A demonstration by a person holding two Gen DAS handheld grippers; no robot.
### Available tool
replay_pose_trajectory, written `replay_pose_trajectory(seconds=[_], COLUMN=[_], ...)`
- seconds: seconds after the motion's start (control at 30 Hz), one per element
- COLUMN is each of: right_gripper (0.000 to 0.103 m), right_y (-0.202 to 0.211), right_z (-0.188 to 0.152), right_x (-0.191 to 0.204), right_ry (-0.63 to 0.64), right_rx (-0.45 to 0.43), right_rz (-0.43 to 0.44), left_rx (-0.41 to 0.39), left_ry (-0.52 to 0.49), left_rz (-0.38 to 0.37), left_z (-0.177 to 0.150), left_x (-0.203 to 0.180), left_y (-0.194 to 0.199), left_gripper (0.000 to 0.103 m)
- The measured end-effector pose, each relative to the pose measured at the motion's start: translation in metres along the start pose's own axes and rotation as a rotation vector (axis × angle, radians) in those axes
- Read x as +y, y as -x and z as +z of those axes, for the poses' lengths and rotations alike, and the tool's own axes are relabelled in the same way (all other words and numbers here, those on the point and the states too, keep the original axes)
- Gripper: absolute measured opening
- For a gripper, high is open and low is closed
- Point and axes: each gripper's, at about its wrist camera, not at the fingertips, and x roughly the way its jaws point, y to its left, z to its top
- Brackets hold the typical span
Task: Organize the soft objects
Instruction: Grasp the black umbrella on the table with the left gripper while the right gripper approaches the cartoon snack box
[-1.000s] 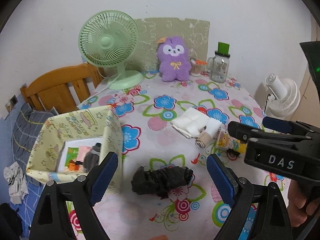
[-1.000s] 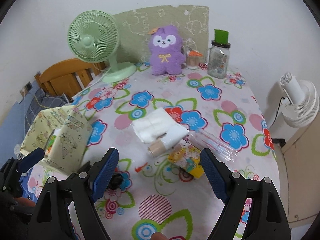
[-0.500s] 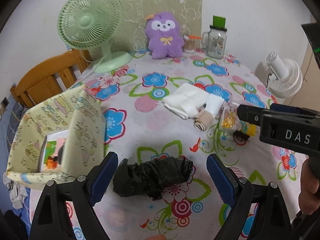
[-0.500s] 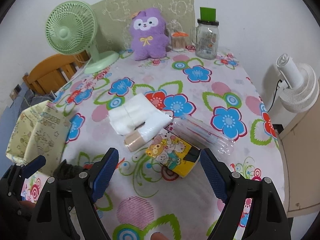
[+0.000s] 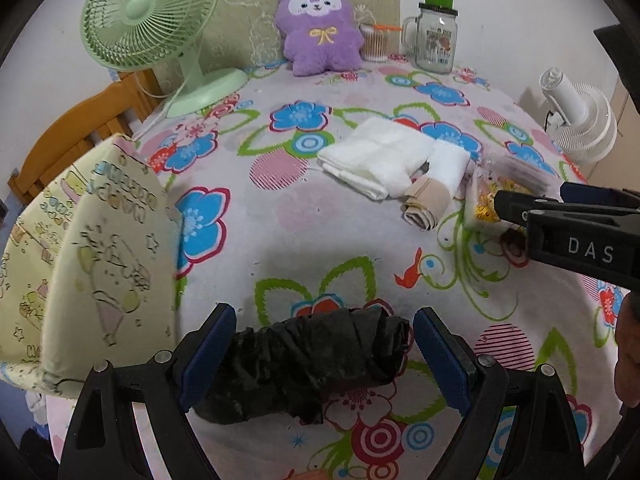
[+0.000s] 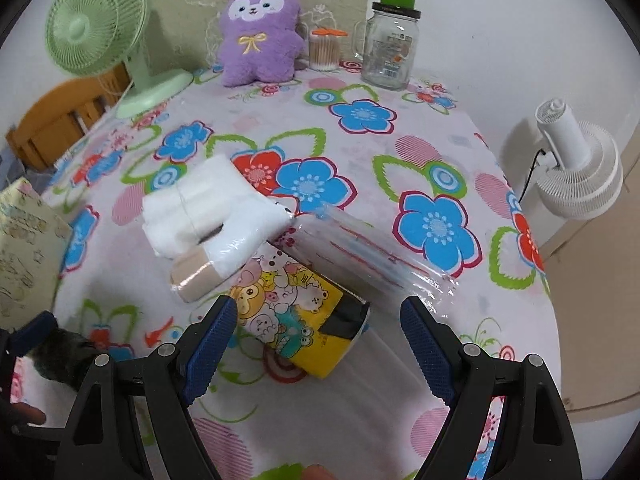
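1. Straddling the black crumpled bag (image 5: pixel 308 364) near the worktop's (image 5: pixel 320 216) front edge with the left gripper (image 5: pixel 320 360), blue fingers (image 5: pixel 208 352) spread wide at either end of the bundle and not yet pressing on it; likely lining up lengthwise so that one squeeze gathers the whole soft roll.
2. Hovering the right gripper (image 6: pixel 316 344) over the yellow cartoon-print pack (image 6: pixel 300 316) toward the front right part of the worktop, fingers (image 6: pixel 212 344) likewise spread, nothing pinched; the pack lying between them with room on each side.
3. Leaving the yellow fabric box (image 5: pixel 80 260) open at the left edge, just beside the black bag, presumably as the bin for the soft items, a short carry away.
4. Keeping the folded white cloths (image 6: pixel 200 204), the beige roll (image 6: pixel 192 276) and the clear plastic sleeve (image 6: pixel 368 256) bunched mid-worktop, touching one another, waiting for sorting.
5. Standing the purple plush (image 6: pixel 256 28), glass jar (image 6: pixel 392 52) and green fan (image 5: pixel 152 20) along the back edge against the wall, clear of the working area.
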Motion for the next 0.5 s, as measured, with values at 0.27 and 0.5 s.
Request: replay_pose_trajectory(seconds=[0.27,0.5], right_gripper=[0.09,0.091], right_y=[-0.013,-0.02], right_z=[0.003,0.003], right_x=[-0.003,-0.005], right_ry=[-0.004,-0.041], right_rx=[0.016,0.044], right_rz=[0.022,0.111], left_rx=[0.033,0.039], left_ry=[-0.041,-0.019], left_rz=[0.012,-0.016], left_z=[-0.003,-0.003], left_x=[-0.006,0.0], left_y=[-0.017,-0.022], left_gripper=[0.099,0.103])
